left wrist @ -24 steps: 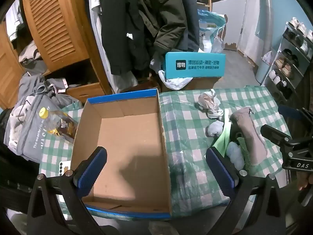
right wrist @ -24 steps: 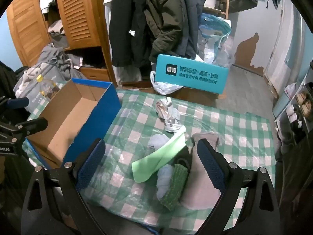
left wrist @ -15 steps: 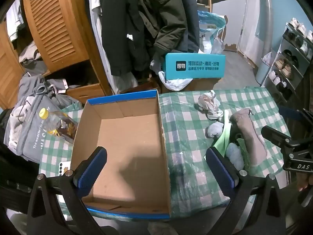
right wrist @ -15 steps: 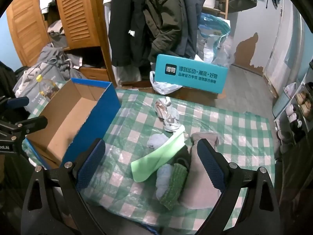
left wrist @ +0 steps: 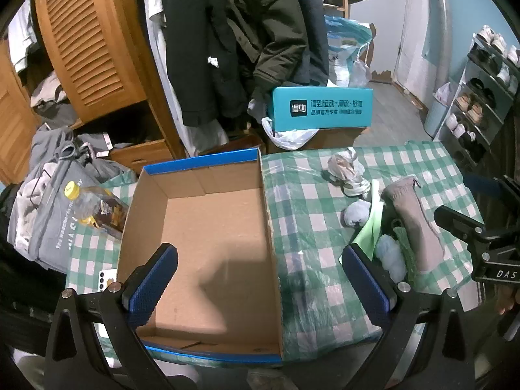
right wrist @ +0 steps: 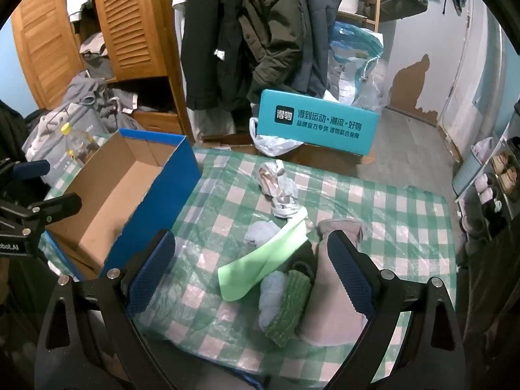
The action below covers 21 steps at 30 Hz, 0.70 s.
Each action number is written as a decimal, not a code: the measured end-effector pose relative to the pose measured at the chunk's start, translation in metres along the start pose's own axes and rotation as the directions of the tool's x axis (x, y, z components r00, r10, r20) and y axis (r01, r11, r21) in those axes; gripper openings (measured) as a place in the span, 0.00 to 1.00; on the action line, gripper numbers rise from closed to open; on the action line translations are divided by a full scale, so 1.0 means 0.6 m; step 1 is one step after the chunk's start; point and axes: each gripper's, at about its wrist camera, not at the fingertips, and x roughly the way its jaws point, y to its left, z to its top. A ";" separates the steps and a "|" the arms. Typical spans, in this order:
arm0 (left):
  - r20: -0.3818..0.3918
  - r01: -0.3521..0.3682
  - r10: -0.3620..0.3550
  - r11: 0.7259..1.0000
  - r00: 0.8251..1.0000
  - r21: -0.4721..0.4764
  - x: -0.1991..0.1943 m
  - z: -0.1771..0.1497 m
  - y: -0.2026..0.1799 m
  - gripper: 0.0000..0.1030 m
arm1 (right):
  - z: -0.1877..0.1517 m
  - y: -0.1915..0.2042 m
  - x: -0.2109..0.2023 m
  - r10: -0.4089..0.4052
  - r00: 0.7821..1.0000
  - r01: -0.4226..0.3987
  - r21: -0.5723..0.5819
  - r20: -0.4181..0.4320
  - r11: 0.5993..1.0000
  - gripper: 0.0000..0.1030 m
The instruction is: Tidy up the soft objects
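Cluttered room, table under green check cloth (right wrist: pixel 373 201). Empty cardboard box (left wrist: pixel 208 243) at our left; soft-item heap (right wrist: pixel 292 276) at our right, well apart from it.

Left gripper (left wrist: pixel 260 279) over box, right gripper (right wrist: pixel 250 269) above heap; both spread wide, nothing held.

Risks, we judge: green strip (right wrist: pixel 263 260) drapes over heap, could drag neighbours; slick plastic cover may let items slide.

Writing: teal box (right wrist: pixel 317 125) with Chinese characters; "DAS" on right gripper.

A green-and-white checked cloth (right wrist: pixel 373 201) covers the table. The box (right wrist: pixel 162 191) is blue outside and plain brown cardboard inside. Among the soft things lie a pale green strip (right wrist: pixel 263 263), a light blue bundle (right wrist: pixel 271 295), a knitted green piece (right wrist: pixel 291 305) and a greyish-pink, perhaps beige, sock (right wrist: pixel 328 308). Behind stands a teal carton (right wrist: pixel 318 126) with white lettering.
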 end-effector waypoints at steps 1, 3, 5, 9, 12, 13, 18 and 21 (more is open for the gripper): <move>0.002 -0.003 0.003 1.000 1.000 0.002 -0.001 0.001 0.000 0.99 | 0.000 0.000 0.000 -0.001 1.000 0.001 -0.001 0.000 1.000 0.91; 0.011 -0.006 0.006 1.000 1.000 -0.003 0.001 -0.007 -0.003 0.99 | -0.001 0.000 0.000 -0.001 1.000 0.001 0.000 -0.002 1.000 0.91; 0.011 -0.004 0.004 1.000 1.000 -0.004 0.003 -0.010 -0.004 0.99 | -0.001 0.000 0.000 0.000 1.000 0.000 -0.001 -0.002 1.000 0.91; 0.011 -0.005 0.005 1.000 1.000 -0.002 0.002 -0.011 -0.005 0.99 | -0.001 0.000 0.000 -0.001 1.000 0.001 -0.001 -0.003 1.000 0.91; 0.007 -0.004 0.004 1.000 1.000 0.004 0.003 -0.014 -0.009 0.99 | -0.001 0.000 0.000 -0.003 1.000 0.003 -0.001 -0.002 1.000 0.91; 0.006 -0.004 0.004 1.000 1.000 0.006 0.004 -0.015 -0.010 0.99 | -0.001 0.000 0.000 -0.002 1.000 0.002 0.000 -0.002 1.000 0.91; 0.001 -0.002 0.002 1.000 1.000 0.014 0.007 -0.013 -0.013 0.99 | -0.001 0.000 0.000 -0.003 1.000 0.003 -0.002 -0.004 1.000 0.91; 0.001 0.001 -0.001 1.000 1.000 0.018 0.007 -0.014 -0.013 0.99 | -0.002 0.000 0.000 -0.003 1.000 0.003 -0.003 -0.005 1.000 0.91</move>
